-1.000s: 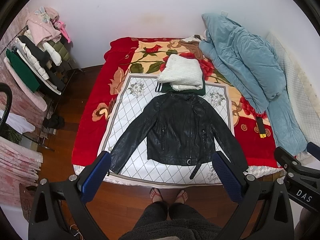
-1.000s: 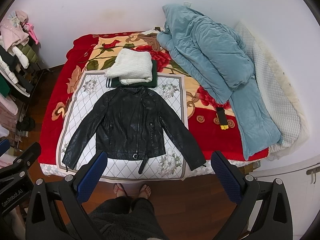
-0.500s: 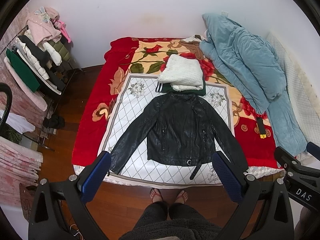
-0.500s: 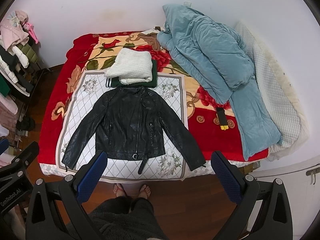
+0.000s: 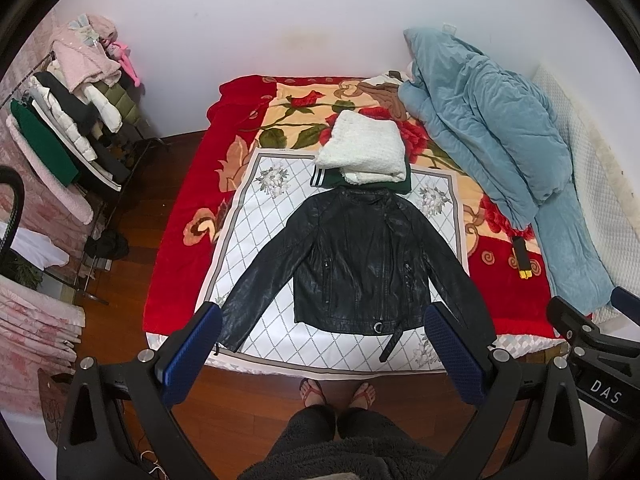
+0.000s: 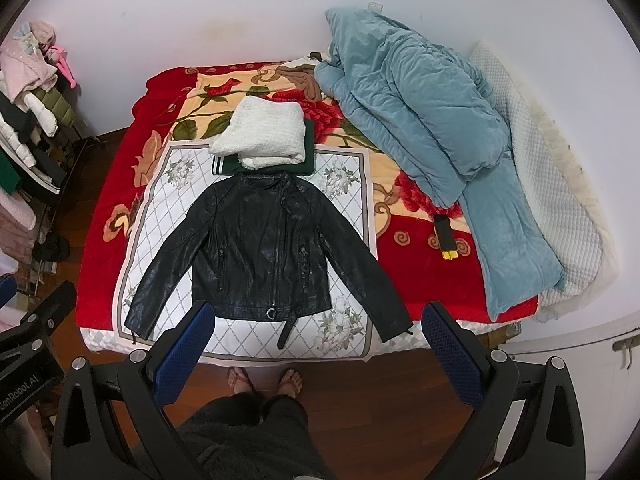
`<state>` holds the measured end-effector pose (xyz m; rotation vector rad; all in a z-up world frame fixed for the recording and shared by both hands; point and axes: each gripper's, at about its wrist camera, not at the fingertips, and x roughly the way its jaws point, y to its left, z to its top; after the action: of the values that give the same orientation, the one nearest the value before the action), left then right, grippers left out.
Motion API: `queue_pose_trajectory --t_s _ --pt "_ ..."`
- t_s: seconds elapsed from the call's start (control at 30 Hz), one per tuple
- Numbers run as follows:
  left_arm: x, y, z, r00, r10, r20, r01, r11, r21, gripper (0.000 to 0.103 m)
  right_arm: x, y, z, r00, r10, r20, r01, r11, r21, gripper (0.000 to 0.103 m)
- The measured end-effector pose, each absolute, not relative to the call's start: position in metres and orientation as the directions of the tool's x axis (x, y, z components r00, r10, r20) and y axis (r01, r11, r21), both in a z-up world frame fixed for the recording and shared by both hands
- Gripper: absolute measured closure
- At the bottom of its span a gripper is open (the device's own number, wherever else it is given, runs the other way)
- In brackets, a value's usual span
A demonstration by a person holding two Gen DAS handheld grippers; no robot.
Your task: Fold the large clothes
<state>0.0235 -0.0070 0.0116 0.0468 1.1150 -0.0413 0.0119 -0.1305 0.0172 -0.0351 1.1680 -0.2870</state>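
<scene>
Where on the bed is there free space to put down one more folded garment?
The red blanket strip left of the black jacket is bare. Another bare patch lies between the jacket's sleeve and the black-and-yellow object. The head end is crowded by the folded white sweater, the right side by the blue quilt.

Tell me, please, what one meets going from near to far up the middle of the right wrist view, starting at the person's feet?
Feet → white patterned cloth → black leather jacket → green garment → white folded knit → red floral blanket → wall.
</scene>
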Motion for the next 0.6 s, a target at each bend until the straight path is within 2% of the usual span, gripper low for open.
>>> queue_pose_trajectory --t_s 0.2,0.4,0.47,0.53,0.6 --pt "0.066 -0.015 0.008 0.479 -0.024 -0.878 0.073 0.997 0.012 0.0 0.016 -0.147 -0.009 0.343 -0.211 -0.915 0.256 0.958 -0.125 0.0" --pt "0.112 -0.027 -0.044 0.54 0.032 -0.841 0.101 0.99 0.102 0.0 0.028 -0.205 -0.078 0.264 -0.182 -0.947 0.443 0.895 -0.049 0.0" --pt "0.121 -0.032 -0.071 0.551 0.054 -0.833 0.106 0.985 0.134 0.0 0.03 -0.241 -0.119 0.22 -0.167 -0.961 0.53 0.848 -0.026 0.006" --pt "0.142 -0.046 -0.109 0.542 0.077 -0.837 0.118 0.979 0.167 0.0 0.028 -0.277 -0.16 0.174 -0.151 -0.973 0.603 0.797 -0.015 0.021" --pt "0.159 -0.06 -0.146 0.525 0.117 -0.843 0.116 0.972 0.207 0.0 0.021 -0.323 -0.211 0.12 -0.143 -0.983 0.683 0.73 -0.023 0.022"
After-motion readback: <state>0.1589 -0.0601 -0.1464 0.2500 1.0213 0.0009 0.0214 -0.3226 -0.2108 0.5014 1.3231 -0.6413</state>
